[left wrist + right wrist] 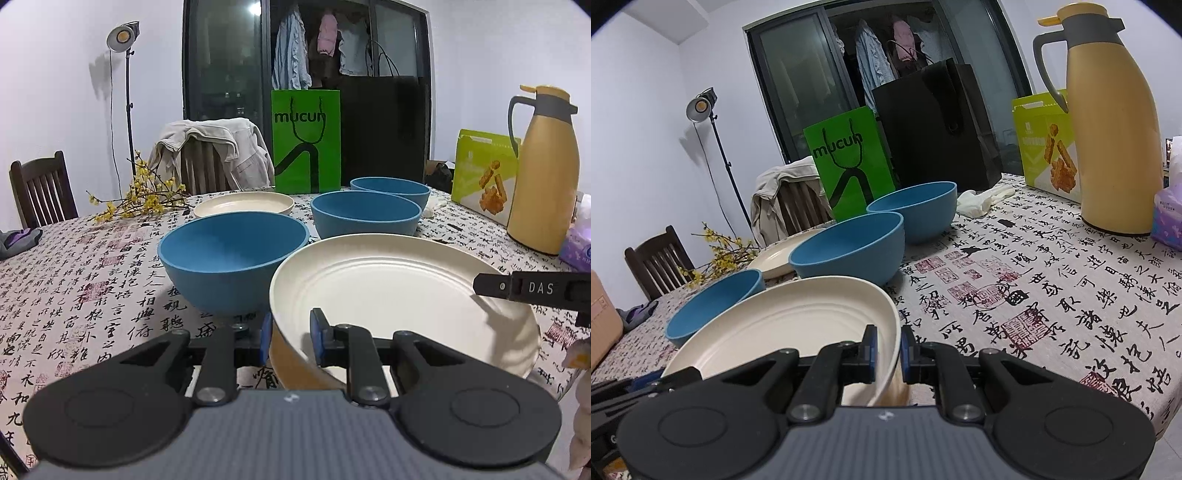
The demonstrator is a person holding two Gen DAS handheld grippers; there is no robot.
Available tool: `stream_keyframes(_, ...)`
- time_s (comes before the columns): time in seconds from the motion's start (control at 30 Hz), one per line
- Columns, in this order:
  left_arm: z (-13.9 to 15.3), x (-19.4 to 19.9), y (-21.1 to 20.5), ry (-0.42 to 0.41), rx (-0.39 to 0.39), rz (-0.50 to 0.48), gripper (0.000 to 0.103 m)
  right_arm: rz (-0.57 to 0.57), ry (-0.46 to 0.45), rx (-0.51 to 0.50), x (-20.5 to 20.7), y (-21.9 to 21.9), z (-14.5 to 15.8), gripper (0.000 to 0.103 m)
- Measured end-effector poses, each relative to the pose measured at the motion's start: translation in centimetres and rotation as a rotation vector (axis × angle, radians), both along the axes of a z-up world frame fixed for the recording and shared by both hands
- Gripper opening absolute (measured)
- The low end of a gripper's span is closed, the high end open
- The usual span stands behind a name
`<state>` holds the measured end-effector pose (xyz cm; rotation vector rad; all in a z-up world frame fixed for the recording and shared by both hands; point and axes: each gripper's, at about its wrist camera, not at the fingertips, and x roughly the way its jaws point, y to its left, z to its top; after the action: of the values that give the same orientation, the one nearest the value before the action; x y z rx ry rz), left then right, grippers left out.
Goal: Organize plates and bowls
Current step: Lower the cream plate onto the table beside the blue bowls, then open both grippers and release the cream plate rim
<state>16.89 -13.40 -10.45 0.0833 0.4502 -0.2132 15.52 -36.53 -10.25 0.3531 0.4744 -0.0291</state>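
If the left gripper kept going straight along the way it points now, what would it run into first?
Most likely the nearest blue bowl. The left gripper is shut on the rim of the cream plate, and that bowl sits just ahead and slightly left, though depth is hard to judge.

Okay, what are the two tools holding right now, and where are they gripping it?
Both hold the large round cream plate. The left tool pinches its near-left rim; the right tool pinches the opposite rim, one pad inside and one outside.
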Motion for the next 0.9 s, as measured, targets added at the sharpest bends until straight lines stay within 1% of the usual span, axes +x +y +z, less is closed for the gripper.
stream_keyframes(0.33,-0.9,0.4,-0.3,0.008,0.031,0.005,0.022,0.005,0.009,-0.052,0.3,0.3,-0.7,0.013)
stream_keyframes(0.73,-1.8,1.1,-0.5,0.025,0.055,0.009,0.021,0.011,0.012,-0.166,0.8,1.5,-1.2,0.013)
stream_keyframes(0.9,-1.9,1.0,-0.7,0.014,0.071,0.010,0.021,0.021,0.017,-0.173,1.0,1.4,-1.5,0.014)
